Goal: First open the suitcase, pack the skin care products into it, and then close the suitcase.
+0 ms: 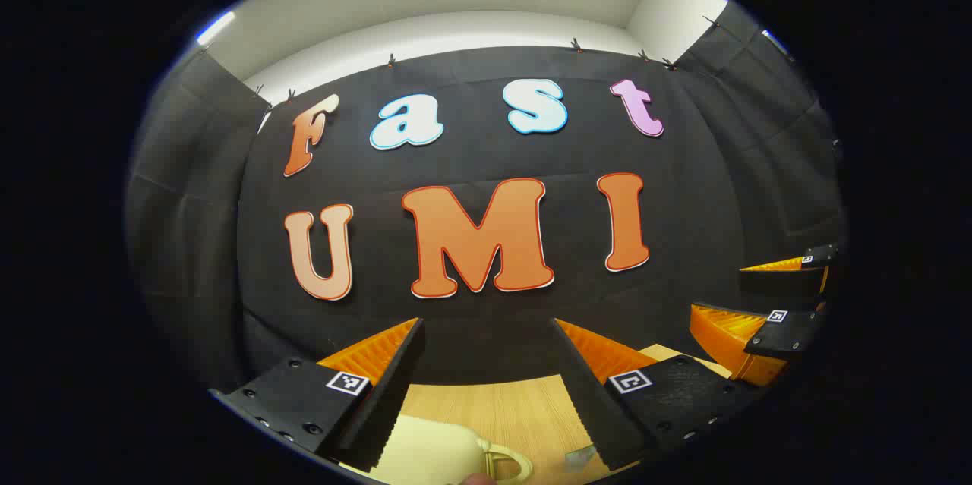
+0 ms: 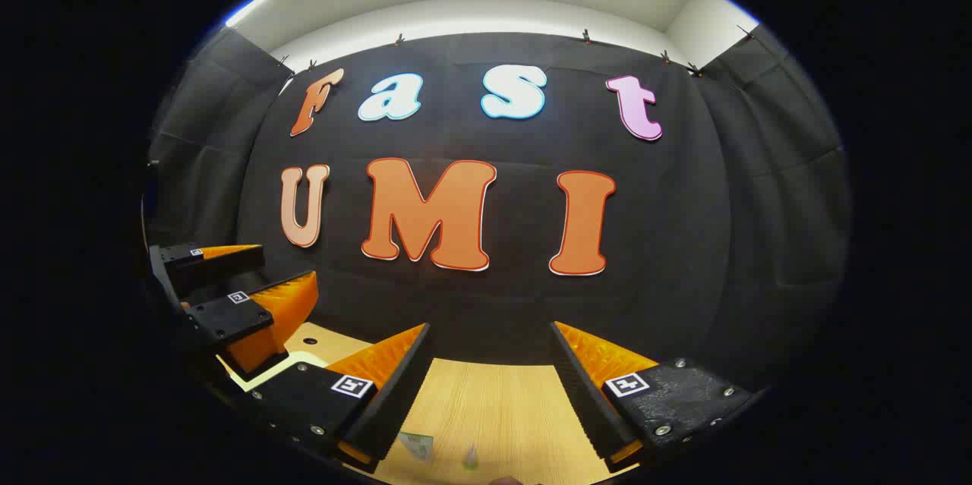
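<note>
Fingers: left gripper point(image 1: 486, 379) spread wide, nothing between them; right gripper point(image 2: 490, 386) likewise wide apart and empty, both held level above the bench point(image 1: 501, 409) and aimed at the wall. Suitcase point(image 1: 429, 455): a cream shell with a handle at the lower edge of the left gripper view, just below and between the left fingers, untouched; whether it is open cannot be told, so the opening step is judged not begun. Skin care products point(image 2: 418, 445): small items on the bench just below the right fingers, unpacked; packing and closing remain.
</note>
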A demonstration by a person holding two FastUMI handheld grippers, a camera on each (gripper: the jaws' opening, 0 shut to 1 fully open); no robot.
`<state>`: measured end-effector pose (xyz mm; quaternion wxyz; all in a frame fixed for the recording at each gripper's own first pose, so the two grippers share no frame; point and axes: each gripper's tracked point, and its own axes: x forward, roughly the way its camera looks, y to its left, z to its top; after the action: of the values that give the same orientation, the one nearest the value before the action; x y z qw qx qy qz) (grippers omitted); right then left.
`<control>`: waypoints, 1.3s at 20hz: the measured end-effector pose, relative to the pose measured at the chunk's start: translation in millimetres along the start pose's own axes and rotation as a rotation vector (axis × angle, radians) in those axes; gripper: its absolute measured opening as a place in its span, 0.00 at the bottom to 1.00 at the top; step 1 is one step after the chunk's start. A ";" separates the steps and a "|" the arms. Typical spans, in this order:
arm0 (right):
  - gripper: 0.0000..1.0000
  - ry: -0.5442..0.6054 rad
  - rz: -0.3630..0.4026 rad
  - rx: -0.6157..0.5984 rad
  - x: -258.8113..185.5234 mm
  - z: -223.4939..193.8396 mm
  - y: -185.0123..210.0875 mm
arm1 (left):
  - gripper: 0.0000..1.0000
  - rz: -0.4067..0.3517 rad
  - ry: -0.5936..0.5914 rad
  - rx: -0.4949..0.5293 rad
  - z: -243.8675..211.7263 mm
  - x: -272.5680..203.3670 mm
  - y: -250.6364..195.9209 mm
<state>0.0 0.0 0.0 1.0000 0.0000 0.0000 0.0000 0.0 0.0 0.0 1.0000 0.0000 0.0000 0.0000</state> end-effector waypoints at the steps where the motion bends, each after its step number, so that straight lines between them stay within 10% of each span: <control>1: 0.95 0.000 -0.001 -0.004 0.5 -0.9 0.8 | 0.98 0.002 0.006 -0.001 -2.6 2.1 1.5; 20: 0.95 -0.017 0.018 0.013 5.4 6.5 6.4 | 0.99 0.012 0.117 -0.034 -37.8 11.8 12.1; 26: 0.95 -0.011 0.008 -0.015 11.1 -1.2 -9.8 | 0.99 -0.002 0.196 0.098 -74.9 6.5 15.1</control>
<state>11.1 -9.8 -1.2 0.9999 -0.0075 -0.0057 0.0039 6.5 15.1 -74.9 0.9940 0.0488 0.0978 -0.0009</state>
